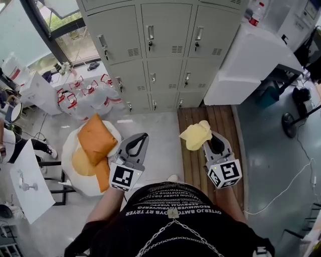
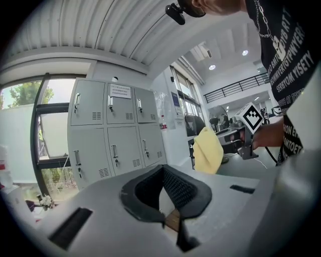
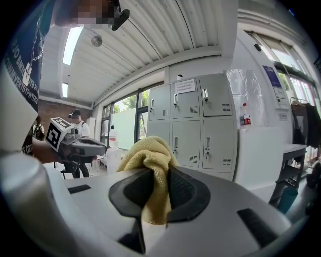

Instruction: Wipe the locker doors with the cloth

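Note:
Grey metal lockers (image 1: pixel 165 45) stand ahead in three columns, doors closed; they also show in the left gripper view (image 2: pixel 110 130) and the right gripper view (image 3: pixel 195 125). A yellow cloth (image 1: pixel 195 135) is bunched in my right gripper (image 1: pixel 208 136), which is shut on it, with the cloth (image 3: pixel 148 153) pinched between the dark pads of the right gripper (image 3: pixel 159 170). My left gripper (image 1: pixel 144 135) is held level beside it. Its jaws meet at the tips with nothing between them (image 2: pixel 163 166). From the left gripper view the cloth (image 2: pixel 207 150) hangs off to the right. Both grippers are well short of the lockers.
An orange cushion (image 1: pixel 95 138) lies on a white round seat at the left. White jugs with red caps (image 1: pixel 85 98) crowd the lockers' left foot. A white cabinet (image 1: pixel 251 60) adjoins the lockers on the right, a bottle (image 1: pixel 256 14) on top. Wooden planks (image 1: pixel 215 118) lie below it.

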A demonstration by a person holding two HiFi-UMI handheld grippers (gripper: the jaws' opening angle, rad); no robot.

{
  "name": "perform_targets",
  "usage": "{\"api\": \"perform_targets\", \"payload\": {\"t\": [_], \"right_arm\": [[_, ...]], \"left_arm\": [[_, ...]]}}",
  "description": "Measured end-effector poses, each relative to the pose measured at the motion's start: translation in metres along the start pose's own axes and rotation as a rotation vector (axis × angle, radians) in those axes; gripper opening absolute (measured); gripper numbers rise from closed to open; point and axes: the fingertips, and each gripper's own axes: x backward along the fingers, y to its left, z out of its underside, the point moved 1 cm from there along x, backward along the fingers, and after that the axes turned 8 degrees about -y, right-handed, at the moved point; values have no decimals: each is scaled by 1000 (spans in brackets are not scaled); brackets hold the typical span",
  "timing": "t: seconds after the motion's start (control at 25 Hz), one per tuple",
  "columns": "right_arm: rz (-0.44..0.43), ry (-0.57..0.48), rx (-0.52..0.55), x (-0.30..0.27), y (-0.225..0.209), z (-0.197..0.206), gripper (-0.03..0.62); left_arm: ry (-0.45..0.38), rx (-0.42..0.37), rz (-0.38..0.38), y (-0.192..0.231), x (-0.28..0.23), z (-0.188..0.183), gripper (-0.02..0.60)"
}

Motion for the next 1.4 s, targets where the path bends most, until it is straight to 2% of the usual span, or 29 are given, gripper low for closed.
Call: {"api": "perform_targets", "payload": {"t": [0.4,0.68,0.96,1.16,1.4], "right_arm": [[-14,-36,-3,-3,-57,0,60],[-7,-27,-39,-1,-63,11,60],[26,-14,-46,-6,-71,17,60],[39,-9,-51,-22,-78,19,60],[35,-2,-51,-62,-84,23,60]], "left_arm": [[7,-2,-34,-16,-40,-10,5],[30,-15,-49,-15,-37,-6,5],[45,5,-36,-9,-45,2,5],[37,-3,-10,4,-63,5,5],[53,-2,-3,37,-84,17,5]]}}
